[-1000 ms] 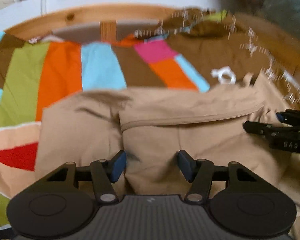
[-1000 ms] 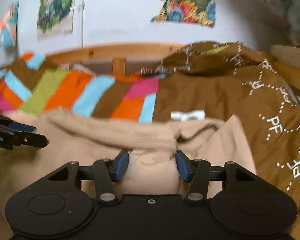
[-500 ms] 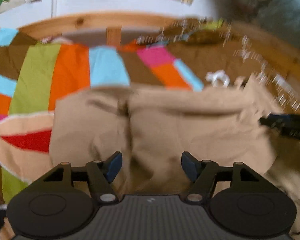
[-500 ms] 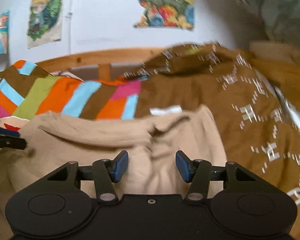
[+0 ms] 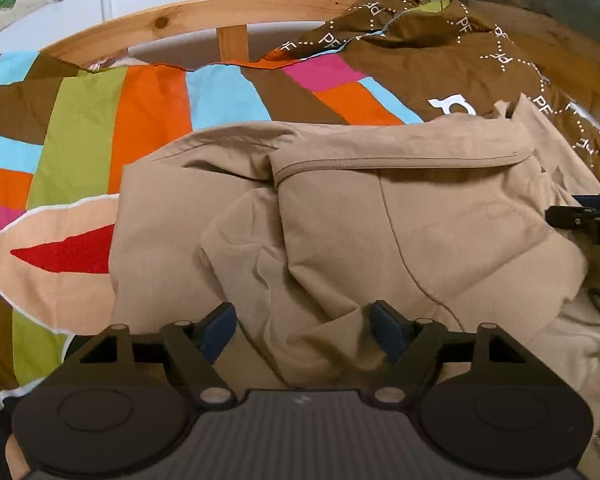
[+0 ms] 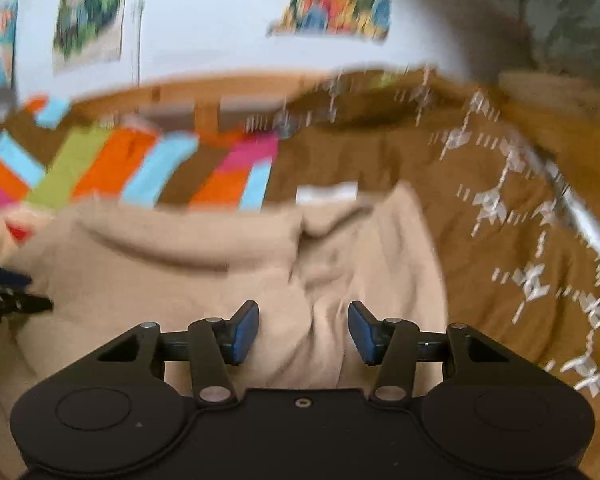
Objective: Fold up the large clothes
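A tan jacket (image 5: 380,216) lies crumpled on the bed, its collar band running across the far side. My left gripper (image 5: 302,330) hovers low over the jacket's near part. Its jaws are opening, with a loose bunch of tan cloth between them and no pad pressing on it. In the blurred right wrist view, my right gripper (image 6: 304,334) stands half open over the jacket's right end (image 6: 340,264), a soft ridge of cloth between the fingers. Each gripper shows at the edge of the other's view: the right gripper (image 5: 588,220) and the left gripper (image 6: 4,296).
A striped, many-coloured quilt (image 5: 148,120) covers the bed to the left and behind. A brown cover with white letters (image 5: 480,64) lies at the back right. A wooden bed rail (image 5: 228,12) and a white wall with posters (image 6: 88,20) close off the far side.
The left jaws have spread wider and the cloth between them has slackened. Both grippers have shifted across the jacket. The right jaws keep the same gap.
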Tool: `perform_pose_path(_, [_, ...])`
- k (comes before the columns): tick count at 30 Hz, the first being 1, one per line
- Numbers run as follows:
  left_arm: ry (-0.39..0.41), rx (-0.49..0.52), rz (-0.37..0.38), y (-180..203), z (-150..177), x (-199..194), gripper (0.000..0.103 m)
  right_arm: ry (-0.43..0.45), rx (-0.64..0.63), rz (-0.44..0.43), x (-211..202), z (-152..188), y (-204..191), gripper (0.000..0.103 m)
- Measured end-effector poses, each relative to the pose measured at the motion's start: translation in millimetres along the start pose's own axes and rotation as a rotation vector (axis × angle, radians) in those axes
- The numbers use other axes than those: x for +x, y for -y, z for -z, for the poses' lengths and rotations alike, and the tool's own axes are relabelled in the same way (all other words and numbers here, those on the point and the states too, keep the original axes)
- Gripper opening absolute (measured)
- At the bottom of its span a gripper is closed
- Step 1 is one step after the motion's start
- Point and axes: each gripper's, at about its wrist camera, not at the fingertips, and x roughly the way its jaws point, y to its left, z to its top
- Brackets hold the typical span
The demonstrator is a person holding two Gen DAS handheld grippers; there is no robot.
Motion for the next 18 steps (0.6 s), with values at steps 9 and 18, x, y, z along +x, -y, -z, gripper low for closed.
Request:
perform_pose_path(9, [-0.013,-0.084,0.020,-14.2,6.5,-45.4,0.096,0.043,0.040,-0.042,-26.3,2.0,1.6,0.062])
perform_pose_path(18, [0.053,-0.010,0.038,1.6,27.4,-126.7,0.102,0.079,-0.062,-0.100,-104.5,8.2,-18.6,0.088])
